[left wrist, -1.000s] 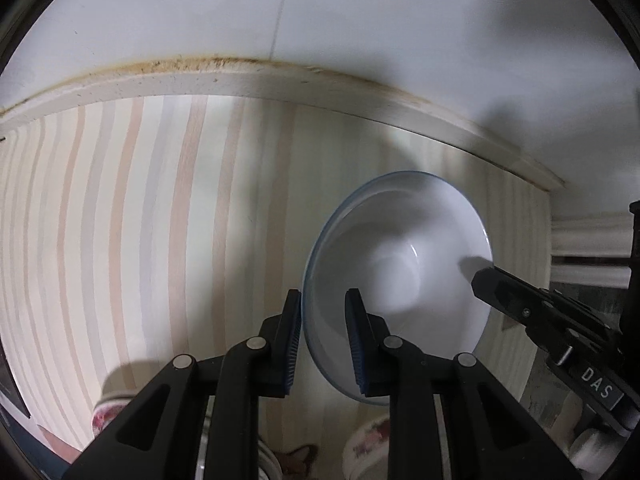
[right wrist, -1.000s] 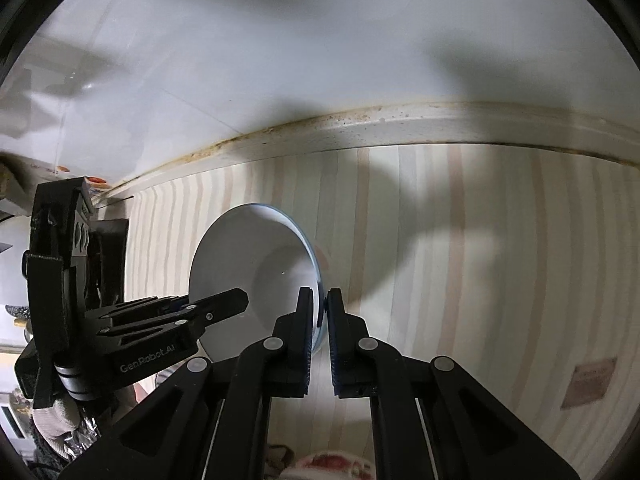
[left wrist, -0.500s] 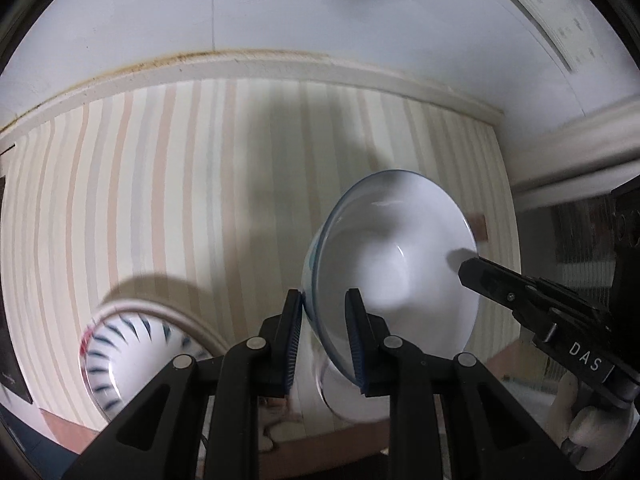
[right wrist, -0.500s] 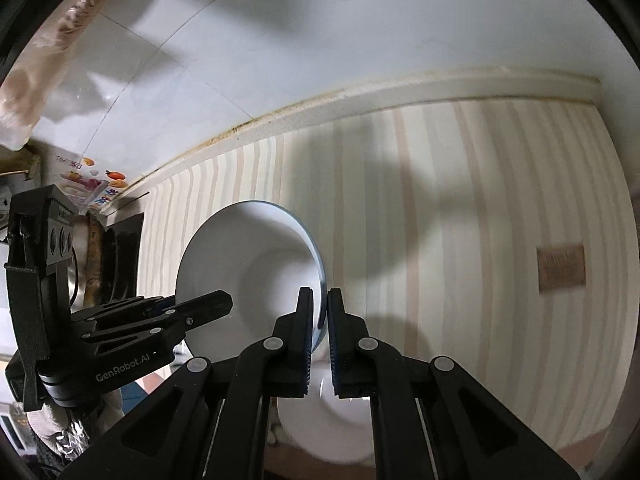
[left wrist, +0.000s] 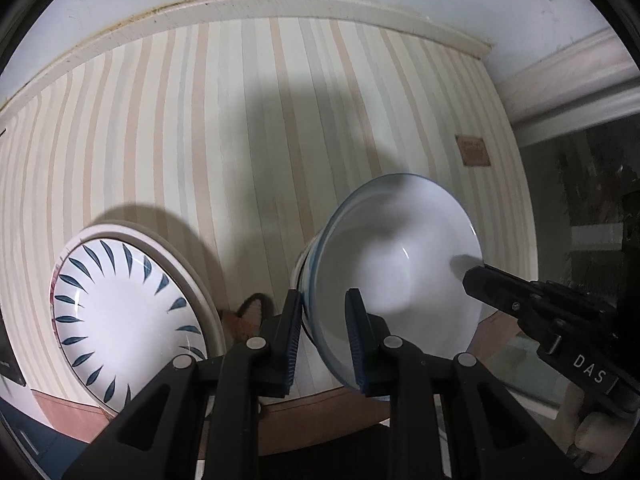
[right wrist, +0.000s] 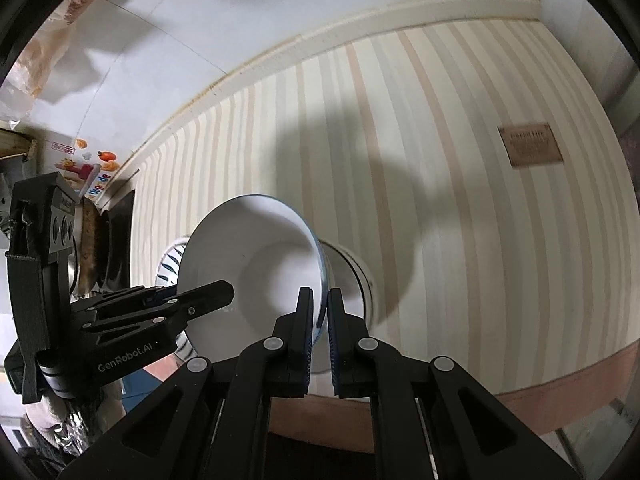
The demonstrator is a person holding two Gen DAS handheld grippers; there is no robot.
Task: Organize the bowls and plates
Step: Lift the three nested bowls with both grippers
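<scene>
Pinching opposite rim edges, the left claw [left wrist: 320, 334] and right claw [right wrist: 318, 334] share the white bowl [left wrist: 400, 280], tilted above the tabletop's [left wrist: 240, 120] near edge, likely so neither grip slips

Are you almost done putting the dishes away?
Not yet. One leaf-patterned plate sits on the striped table. Both the left gripper and right gripper pinch the white bowl, held tilted above the table. It needs setting down; other dishes aren't visible.
</scene>
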